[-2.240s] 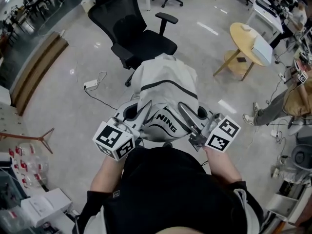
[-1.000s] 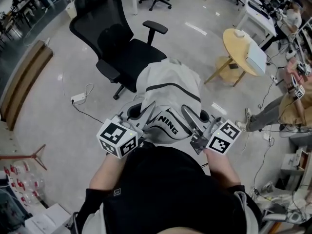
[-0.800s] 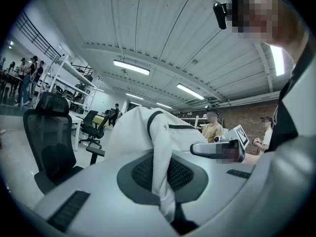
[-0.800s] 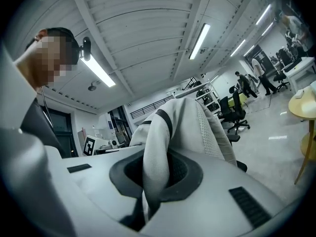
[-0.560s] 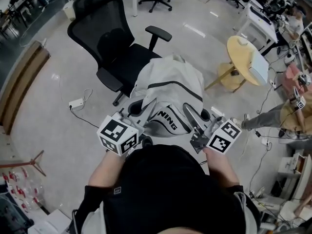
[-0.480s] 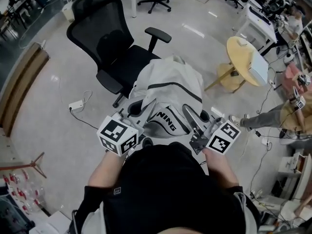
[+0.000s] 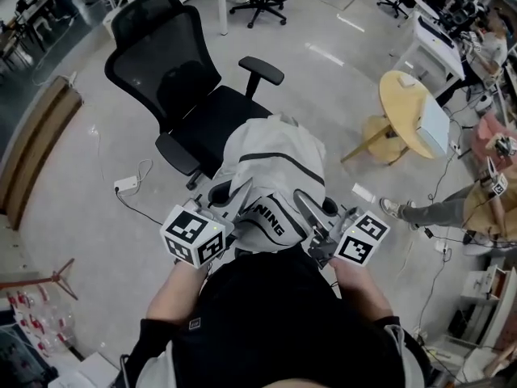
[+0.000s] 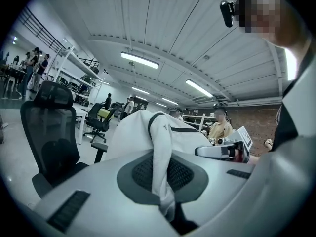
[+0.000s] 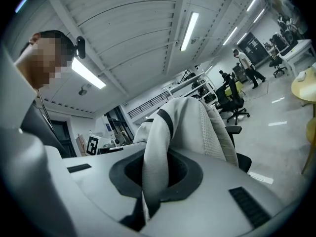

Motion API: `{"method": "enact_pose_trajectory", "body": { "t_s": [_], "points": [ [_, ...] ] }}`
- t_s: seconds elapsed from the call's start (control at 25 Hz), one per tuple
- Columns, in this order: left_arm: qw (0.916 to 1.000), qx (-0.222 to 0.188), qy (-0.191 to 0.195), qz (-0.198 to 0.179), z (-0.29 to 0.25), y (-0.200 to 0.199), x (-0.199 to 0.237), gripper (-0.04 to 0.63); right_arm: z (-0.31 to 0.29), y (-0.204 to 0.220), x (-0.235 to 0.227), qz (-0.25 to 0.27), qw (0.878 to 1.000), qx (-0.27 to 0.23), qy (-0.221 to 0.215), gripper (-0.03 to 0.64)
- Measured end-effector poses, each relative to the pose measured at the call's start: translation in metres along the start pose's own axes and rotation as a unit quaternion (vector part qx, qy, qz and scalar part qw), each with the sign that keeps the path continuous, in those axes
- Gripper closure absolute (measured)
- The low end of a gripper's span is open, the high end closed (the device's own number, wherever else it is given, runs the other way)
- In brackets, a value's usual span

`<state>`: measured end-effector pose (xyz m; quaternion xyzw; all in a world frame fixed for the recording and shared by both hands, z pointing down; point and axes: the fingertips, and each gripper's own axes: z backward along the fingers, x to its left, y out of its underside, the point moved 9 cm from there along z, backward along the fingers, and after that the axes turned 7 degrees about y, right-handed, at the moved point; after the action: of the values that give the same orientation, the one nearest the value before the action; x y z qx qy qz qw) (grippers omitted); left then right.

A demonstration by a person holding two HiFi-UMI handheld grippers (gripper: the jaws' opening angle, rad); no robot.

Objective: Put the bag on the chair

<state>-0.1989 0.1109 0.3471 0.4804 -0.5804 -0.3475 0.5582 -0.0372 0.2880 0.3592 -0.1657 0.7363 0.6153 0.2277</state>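
Note:
A white bag (image 7: 275, 168) with black trim hangs between my two grippers, in front of the person's chest. My left gripper (image 7: 229, 203) is shut on one white shoulder strap (image 8: 162, 174); my right gripper (image 7: 311, 217) is shut on the other strap (image 9: 155, 164). The bag's far end hangs over the near edge of the seat of a black mesh office chair (image 7: 174, 79), which stands just ahead and to the left. In the left gripper view the chair (image 8: 49, 132) is at the left, beyond the bag (image 8: 143, 132). The bag's underside is hidden.
A round wooden side table (image 7: 416, 111) with a white box stands at the right. A white power strip and cable (image 7: 129, 186) lie on the floor left of the chair. A seated person's legs (image 7: 436, 208) are at the far right. More chairs and desks stand behind.
The chair has come closer in the head view, and the bag's far end now overlaps its seat edge. Both grippers still hold the straps as before.

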Motion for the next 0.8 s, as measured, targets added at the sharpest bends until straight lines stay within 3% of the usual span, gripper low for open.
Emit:
{"method": "enact_pose_trajectory", "body": {
  "t_s": [0.52,0.8],
  "points": [
    [0.9991,-0.010,-0.033,0.024,-0.168,-0.036,0.024,0.575,-0.002,-0.106,-0.160,0.008,0.999,0.019,-0.040,0.578],
    [0.9984,-0.021,-0.050,0.013,-0.245,-0.058,0.020,0.575,0.013,-0.161,-0.225,0.022,0.998,0.021,-0.062,0.578]
  ]
}}
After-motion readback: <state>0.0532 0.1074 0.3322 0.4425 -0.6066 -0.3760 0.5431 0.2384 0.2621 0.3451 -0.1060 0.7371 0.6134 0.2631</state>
